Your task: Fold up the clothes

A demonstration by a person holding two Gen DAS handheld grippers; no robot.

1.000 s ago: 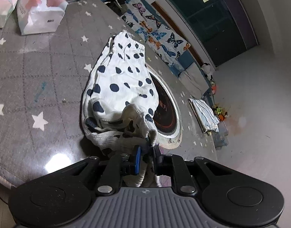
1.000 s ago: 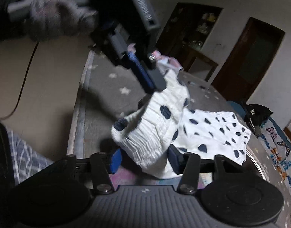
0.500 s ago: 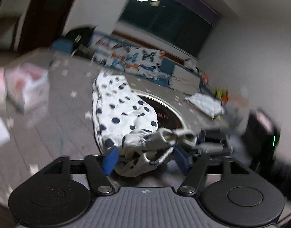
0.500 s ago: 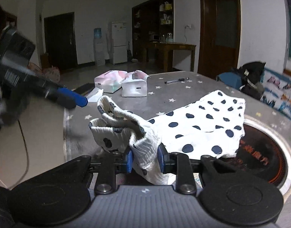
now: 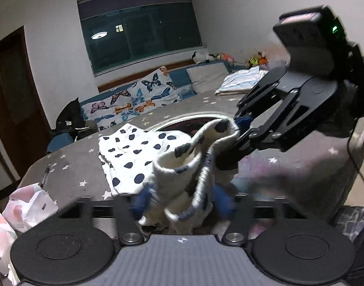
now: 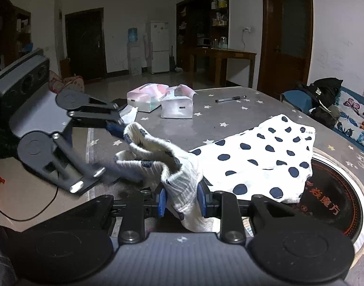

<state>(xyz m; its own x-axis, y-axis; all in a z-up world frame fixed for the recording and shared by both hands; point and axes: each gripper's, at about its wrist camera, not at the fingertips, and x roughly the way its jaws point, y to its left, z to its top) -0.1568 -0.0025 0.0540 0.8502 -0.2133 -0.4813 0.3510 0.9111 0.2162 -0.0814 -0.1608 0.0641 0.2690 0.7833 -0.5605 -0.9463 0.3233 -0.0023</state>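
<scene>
Both claws grip the ribbed waistband of a polka-dot garment (image 6: 260, 162): right claw (image 6: 180, 201) clamped; left claw (image 5: 179, 200), just narrowed, pinching bunched fabric.

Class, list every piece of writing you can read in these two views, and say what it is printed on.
"焱魔方": orange characters on the black round cooktop set into the table.
White logo on the black bag: too small to read.
Small dark labels on the pink tissue packs: too small to read.
</scene>
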